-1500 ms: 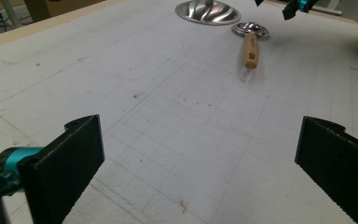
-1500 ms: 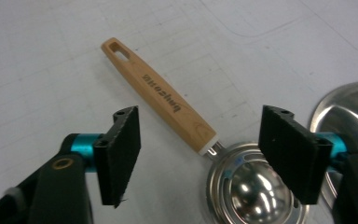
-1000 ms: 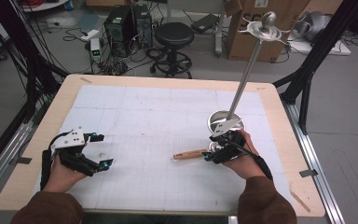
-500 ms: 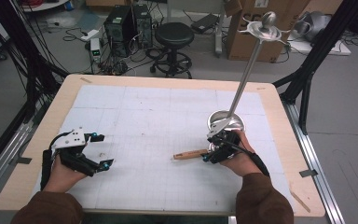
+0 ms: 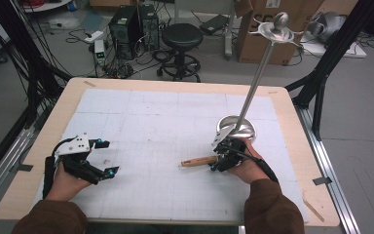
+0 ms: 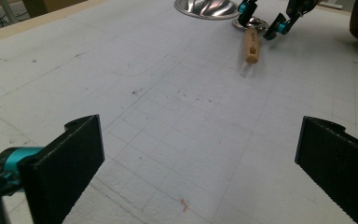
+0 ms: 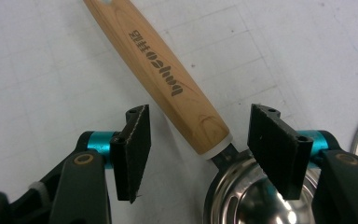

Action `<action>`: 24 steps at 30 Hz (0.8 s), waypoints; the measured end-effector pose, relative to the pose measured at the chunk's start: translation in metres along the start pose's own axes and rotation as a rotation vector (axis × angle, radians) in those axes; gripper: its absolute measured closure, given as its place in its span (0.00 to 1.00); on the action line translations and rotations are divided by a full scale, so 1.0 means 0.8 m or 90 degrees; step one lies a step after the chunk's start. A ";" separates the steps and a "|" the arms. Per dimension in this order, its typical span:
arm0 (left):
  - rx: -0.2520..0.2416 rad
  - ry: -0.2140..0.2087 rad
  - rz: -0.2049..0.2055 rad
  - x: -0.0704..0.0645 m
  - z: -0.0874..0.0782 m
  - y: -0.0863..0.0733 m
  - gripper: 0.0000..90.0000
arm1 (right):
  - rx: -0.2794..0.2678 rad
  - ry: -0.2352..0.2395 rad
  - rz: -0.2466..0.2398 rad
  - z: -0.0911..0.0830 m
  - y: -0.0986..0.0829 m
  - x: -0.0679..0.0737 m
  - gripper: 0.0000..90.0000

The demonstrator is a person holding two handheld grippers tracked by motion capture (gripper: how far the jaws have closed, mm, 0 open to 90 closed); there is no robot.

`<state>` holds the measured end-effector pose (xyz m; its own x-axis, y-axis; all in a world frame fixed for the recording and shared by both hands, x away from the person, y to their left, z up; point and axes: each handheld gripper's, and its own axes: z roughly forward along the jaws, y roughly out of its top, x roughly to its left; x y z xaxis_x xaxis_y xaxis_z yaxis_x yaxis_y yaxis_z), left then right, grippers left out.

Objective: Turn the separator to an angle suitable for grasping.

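The wooden-handled steel measuring scoop (image 7: 168, 88) lies flat on the bench toward its right edge, handle pointing left. The right claw (image 7: 196, 151) is open, jaws straddling the handle-to-bowl neck without touching it, probably because that neck offers a narrow, balanced grip. The left claw (image 6: 193, 161) rests wide open and empty near the bench's front-left corner, clear of the work.

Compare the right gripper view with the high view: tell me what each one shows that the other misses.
Right gripper view alone: dark lettering printed on the wooden handle, and the metal cup at its end, between the open jaws, neither touching.

High view alone: the left gripper open and apart on the white mat, the tall metal stand, the stool beyond the table.

Both: the right gripper at the handle, on the mat.
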<state>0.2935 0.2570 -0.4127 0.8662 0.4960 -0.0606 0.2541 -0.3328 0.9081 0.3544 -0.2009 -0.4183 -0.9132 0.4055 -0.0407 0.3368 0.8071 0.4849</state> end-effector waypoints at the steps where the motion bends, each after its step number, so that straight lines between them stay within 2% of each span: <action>1: 0.001 0.000 0.000 0.000 0.000 0.000 0.02 | 0.002 0.000 -0.001 0.001 0.000 0.000 0.43; 6: 0.001 -0.001 0.000 0.000 0.000 0.000 0.02 | 0.021 0.008 -0.009 0.009 0.004 0.000 0.49; 7: 0.000 0.000 0.000 0.000 0.000 0.000 0.02 | 0.022 0.016 -0.011 0.009 0.006 0.000 0.54; 12: -0.001 0.000 0.000 0.000 0.000 0.000 0.02 | 0.028 0.011 -0.005 0.007 0.006 0.000 0.58; 14: 0.000 -0.001 -0.001 0.000 0.000 0.000 0.02 | 0.033 0.005 0.000 0.005 0.005 0.000 0.63; 24: 0.001 -0.002 0.001 -0.001 0.000 0.000 0.02 | 0.043 0.000 0.002 0.003 0.004 0.000 0.68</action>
<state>0.2931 0.2568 -0.4126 0.8681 0.4927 -0.0602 0.2533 -0.3355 0.9073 0.3557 -0.1972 -0.4187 -0.9124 0.4075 -0.0394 0.3538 0.8332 0.4250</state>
